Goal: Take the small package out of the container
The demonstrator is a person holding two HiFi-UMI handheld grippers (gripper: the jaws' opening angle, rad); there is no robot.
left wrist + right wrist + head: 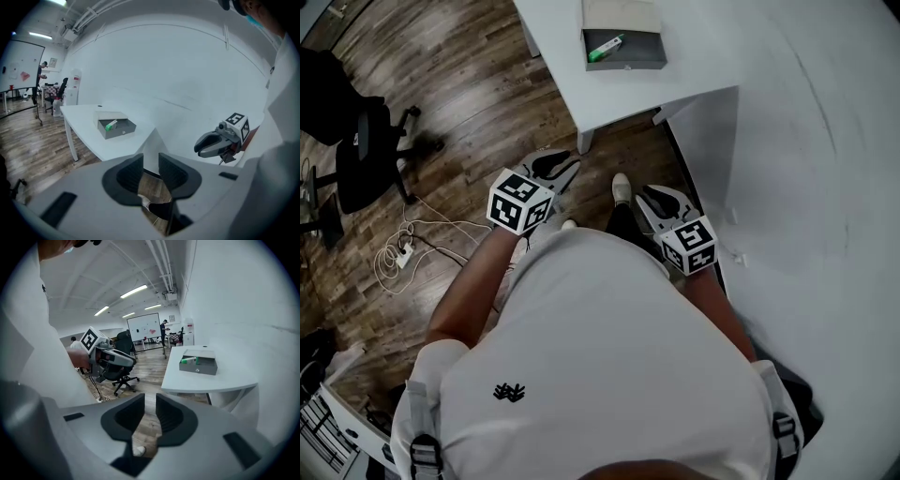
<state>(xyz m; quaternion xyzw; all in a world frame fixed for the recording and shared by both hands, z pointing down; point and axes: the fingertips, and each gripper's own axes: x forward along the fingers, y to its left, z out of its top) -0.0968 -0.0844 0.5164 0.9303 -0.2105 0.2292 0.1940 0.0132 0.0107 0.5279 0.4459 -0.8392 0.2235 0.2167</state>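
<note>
- Head view: the left gripper (pixel 555 167) and right gripper (pixel 659 199) are both held out over a floor (pixel 478 103) of brown wood planks. Each carries a cube with black and white square markers.
- Well ahead of both sets of fingers, a flat grey box (pixel 622 42) lies open on a smooth white table (pixel 558 66). A slim green package (pixel 605 47) lies slanted inside it, at the box's left end.
- A black swivel chair (pixel 366 155) and loose white cables (pixel 401 248) lie off to the left of the left fingers.
- Left gripper view: the dark, ribbed, curved fingers (pixel 129 174) stand apart with a narrow gap, and only floor shows through it. They hold nothing.
- The box (pixel 117 127) is far ahead and to the left of these fingers, with its lid folded back. The package (pixel 111 124) rests inside, at its left end.
- The right gripper (pixel 202 146) hangs to the right of these fingers, its matte grey shell rounded.
- Right gripper view: its dark ribbed fingers (pixel 171 414) are likewise slightly parted, with bare floor between them, and they grip nothing.
- The box (pixel 200 365) sits ahead and to the right of these fingers, near the table's (pixel 211 380) curved edge. The package (pixel 188 360) is inside, at its left end.
- The left gripper (pixel 129 361) hovers up and to the left of these fingers.
</note>
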